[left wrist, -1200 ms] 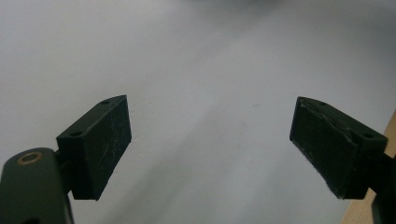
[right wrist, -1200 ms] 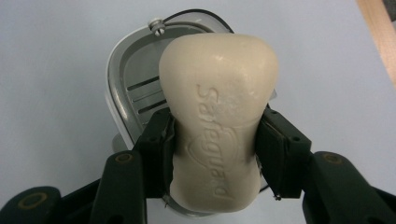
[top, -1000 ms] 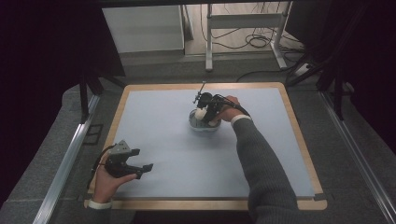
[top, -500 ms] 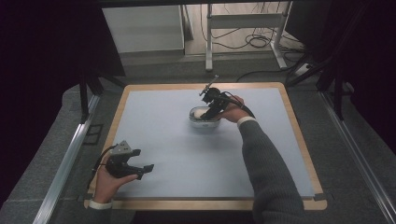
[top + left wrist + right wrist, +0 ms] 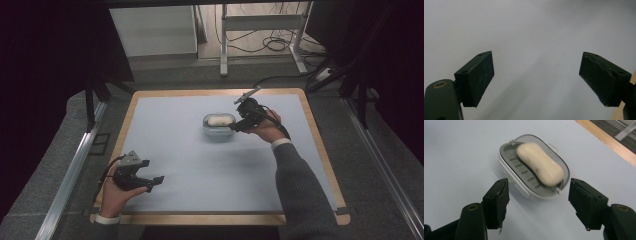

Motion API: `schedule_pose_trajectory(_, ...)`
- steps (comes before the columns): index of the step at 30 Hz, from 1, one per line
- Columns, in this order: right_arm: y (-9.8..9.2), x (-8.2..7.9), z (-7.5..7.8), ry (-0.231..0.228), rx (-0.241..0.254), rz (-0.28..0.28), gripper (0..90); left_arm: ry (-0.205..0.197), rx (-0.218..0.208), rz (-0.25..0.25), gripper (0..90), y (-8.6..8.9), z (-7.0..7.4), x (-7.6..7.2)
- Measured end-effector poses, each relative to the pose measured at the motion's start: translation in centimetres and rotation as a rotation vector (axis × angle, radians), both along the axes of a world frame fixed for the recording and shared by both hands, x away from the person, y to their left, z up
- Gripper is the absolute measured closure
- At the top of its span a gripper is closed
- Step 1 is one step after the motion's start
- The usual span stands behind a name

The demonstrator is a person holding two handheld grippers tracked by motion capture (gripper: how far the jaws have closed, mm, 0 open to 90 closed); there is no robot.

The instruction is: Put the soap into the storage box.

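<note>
**Soap lies in its dish, right gripper clear of it**

The bar of soap lies lengthwise in the soap dish, resting on the ribbed grey insert so that it sits above the bottom rather than flat on it. The dish stands a little beyond the middle of the pale blue table mat, well away from the wooden border.

Just beside the dish, on its right in the high view, the right gripper points at it. Its jaws have just been opening, and nothing sits between them; the pads stand apart on either side of the dish's near end without touching it. That reads as a release already made.

The left gripper rests near the mat's near left corner, well apart from the dish, its jaws wide and empty over bare mat, probably just parked out of the way.
</note>
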State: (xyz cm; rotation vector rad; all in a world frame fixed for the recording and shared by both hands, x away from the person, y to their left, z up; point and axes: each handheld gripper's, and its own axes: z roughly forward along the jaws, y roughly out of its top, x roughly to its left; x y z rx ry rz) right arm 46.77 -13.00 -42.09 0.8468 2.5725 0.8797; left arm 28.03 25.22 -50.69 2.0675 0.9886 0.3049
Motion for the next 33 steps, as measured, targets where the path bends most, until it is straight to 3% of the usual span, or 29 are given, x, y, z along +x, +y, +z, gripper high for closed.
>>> schedule_pose_trajectory(6, -2.7, -2.0, -1.1, -0.020, 0.027, -0.051, 31.9, -0.001, -0.001, 0.004, 13.2, 0.0, 0.0, 0.0)
schedule_pose_trajectory(10, -5.2, -4.6, -2.2, -0.042, 0.064, -0.109, 31.0, -0.006, 0.001, 0.006, 13.2, 0.1, 0.1, -0.1)
schedule_pose_trajectory(17, -8.6, -8.2, -4.1, -0.062, 0.104, -0.161, 29.1, -0.007, -0.002, 0.011, 13.2, 0.0, 0.2, -0.1)
schedule_pose_trajectory(20, -9.2, -9.0, -4.7, -0.060, 0.110, -0.177, 29.1, -0.009, 0.002, 0.009, 13.2, 0.0, 0.2, -0.2)
schedule_pose_trajectory(22, -10.3, -10.3, -5.9, -0.036, 0.128, -0.202, 29.1, -0.014, -0.004, 0.002, 13.0, 0.0, 0.3, -0.2)
schedule_pose_trajectory(26, -10.7, -10.6, -6.5, -0.023, 0.108, -0.200, 28.0, -0.030, 0.002, -0.020, 12.6, -0.1, 0.3, -0.3)
schedule_pose_trajectory(33, -10.9, -10.8, -6.9, -0.040, 0.113, -0.207, 27.4, -0.034, 0.011, -0.014, 12.9, -0.2, 0.3, -0.3)
